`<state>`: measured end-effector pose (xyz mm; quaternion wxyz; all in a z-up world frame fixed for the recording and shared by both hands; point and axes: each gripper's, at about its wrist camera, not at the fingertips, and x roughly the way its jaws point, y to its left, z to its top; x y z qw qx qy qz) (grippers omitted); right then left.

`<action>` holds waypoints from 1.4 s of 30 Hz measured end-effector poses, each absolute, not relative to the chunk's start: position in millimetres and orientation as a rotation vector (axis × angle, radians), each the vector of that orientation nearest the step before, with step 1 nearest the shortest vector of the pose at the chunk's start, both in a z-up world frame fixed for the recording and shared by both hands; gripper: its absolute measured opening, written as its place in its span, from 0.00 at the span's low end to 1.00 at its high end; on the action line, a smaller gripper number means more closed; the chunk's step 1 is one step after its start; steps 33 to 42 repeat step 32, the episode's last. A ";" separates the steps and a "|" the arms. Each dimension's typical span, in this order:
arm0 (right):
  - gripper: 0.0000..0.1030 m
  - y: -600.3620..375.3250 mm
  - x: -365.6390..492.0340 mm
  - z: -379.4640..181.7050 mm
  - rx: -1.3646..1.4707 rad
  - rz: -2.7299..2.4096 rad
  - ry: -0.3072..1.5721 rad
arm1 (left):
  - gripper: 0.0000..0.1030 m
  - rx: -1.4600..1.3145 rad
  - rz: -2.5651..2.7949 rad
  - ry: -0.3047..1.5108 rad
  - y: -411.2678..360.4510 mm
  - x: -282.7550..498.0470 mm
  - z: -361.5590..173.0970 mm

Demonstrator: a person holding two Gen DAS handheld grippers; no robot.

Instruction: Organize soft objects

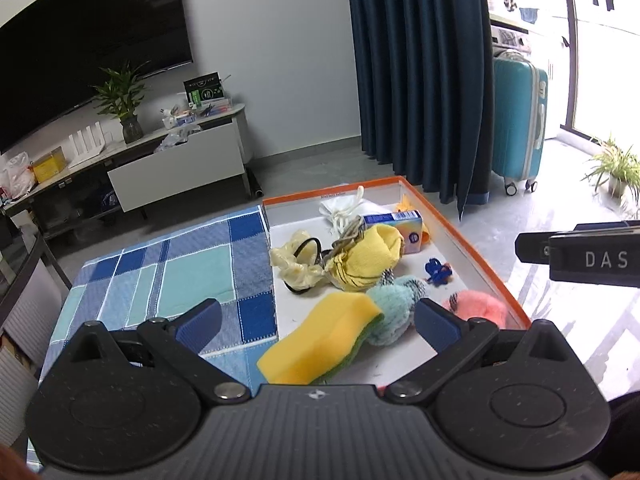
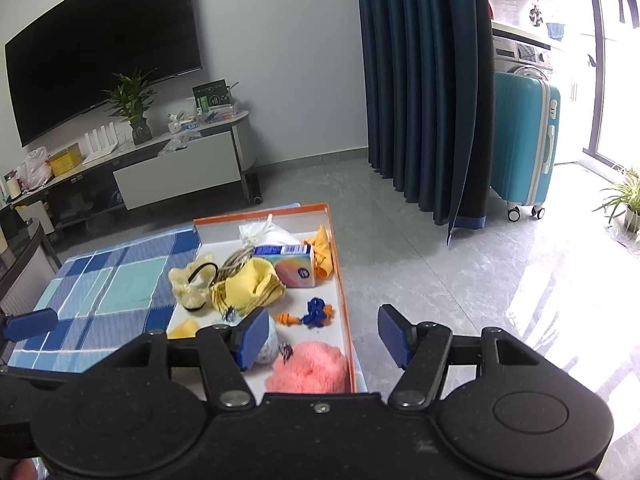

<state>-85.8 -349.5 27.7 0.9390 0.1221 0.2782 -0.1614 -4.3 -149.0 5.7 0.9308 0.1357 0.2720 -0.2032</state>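
Note:
A white tray with an orange rim (image 1: 460, 232) (image 2: 344, 300) holds several soft things. A yellow sponge (image 1: 320, 344) lies over its near left edge, between the wide-open fingers of my left gripper (image 1: 318, 324), and neither pad presses it. Beyond it sit a teal fluffy ball (image 1: 396, 308), a yellow cloth (image 1: 368, 256), a cream scrunchie (image 1: 296, 260) and a tissue pack (image 1: 400, 228). My right gripper (image 2: 324, 340) hangs open over the tray's near right corner, above a pink fluffy ball (image 2: 308, 368), holding nothing.
The tray rests on a blue checked cloth (image 1: 160, 280) covering the table. A blue clip (image 2: 316, 312) and orange earplugs (image 2: 288, 319) lie in the tray. Beyond are grey floor, a TV bench (image 1: 172, 160), a dark curtain (image 1: 420, 80) and a teal suitcase (image 1: 520, 120).

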 end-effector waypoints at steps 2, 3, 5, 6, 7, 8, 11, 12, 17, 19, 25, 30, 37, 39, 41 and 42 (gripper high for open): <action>0.72 -349.0 -89.5 26.1 0.253 -0.329 0.573 | 1.00 0.272 -0.423 0.587 -148.9 -3.9 4.7; 0.72 -348.1 -91.2 25.5 0.251 -0.331 0.575 | 1.00 0.268 -0.430 0.595 -147.8 -4.6 4.6; 0.72 -346.3 -94.5 24.4 0.248 -0.328 0.580 | 1.00 0.258 -0.441 0.591 -145.7 -7.4 4.3; 0.72 -345.8 -95.7 23.9 0.248 -0.329 0.583 | 1.00 0.256 -0.442 0.588 -145.3 -9.3 3.9; 0.72 -345.2 -96.7 23.6 0.249 -0.330 0.583 | 1.00 0.255 -0.439 0.591 -145.1 -9.9 3.6; 0.72 -345.2 -97.5 23.0 0.251 -0.328 0.583 | 1.00 0.254 -0.434 0.599 -145.2 -9.8 3.0; 0.72 -343.4 -98.6 21.9 0.252 -0.325 0.585 | 1.00 0.253 -0.431 0.609 -144.9 -9.5 1.2; 0.72 -342.6 -98.4 21.6 0.253 -0.322 0.586 | 1.00 0.253 -0.429 0.613 -145.1 -9.7 0.8; 0.72 -340.8 -97.1 20.1 0.254 -0.316 0.591 | 1.00 0.238 -0.417 0.638 -142.5 -6.4 -1.1; 0.72 -340.8 -96.3 19.4 0.255 -0.315 0.593 | 1.00 0.229 -0.414 0.648 -141.5 -5.2 -1.8; 0.72 -341.8 -94.5 17.7 0.256 -0.313 0.599 | 1.00 0.228 -0.419 0.656 -141.0 -4.8 -2.9; 0.72 -341.6 -93.1 15.3 0.256 -0.309 0.607 | 1.00 0.228 -0.421 0.664 -141.5 -4.5 -4.8; 0.72 -341.6 -92.3 14.5 0.256 -0.311 0.609 | 1.00 0.235 -0.418 0.669 -142.2 -4.1 -5.5; 0.72 -341.6 -92.3 14.5 0.256 -0.311 0.609 | 1.00 0.235 -0.418 0.669 -142.2 -4.1 -5.5; 0.72 -341.6 -92.3 14.5 0.256 -0.311 0.609 | 1.00 0.235 -0.418 0.669 -142.2 -4.1 -5.5; 0.72 -341.6 -92.3 14.5 0.256 -0.311 0.609 | 1.00 0.235 -0.418 0.669 -142.2 -4.1 -5.5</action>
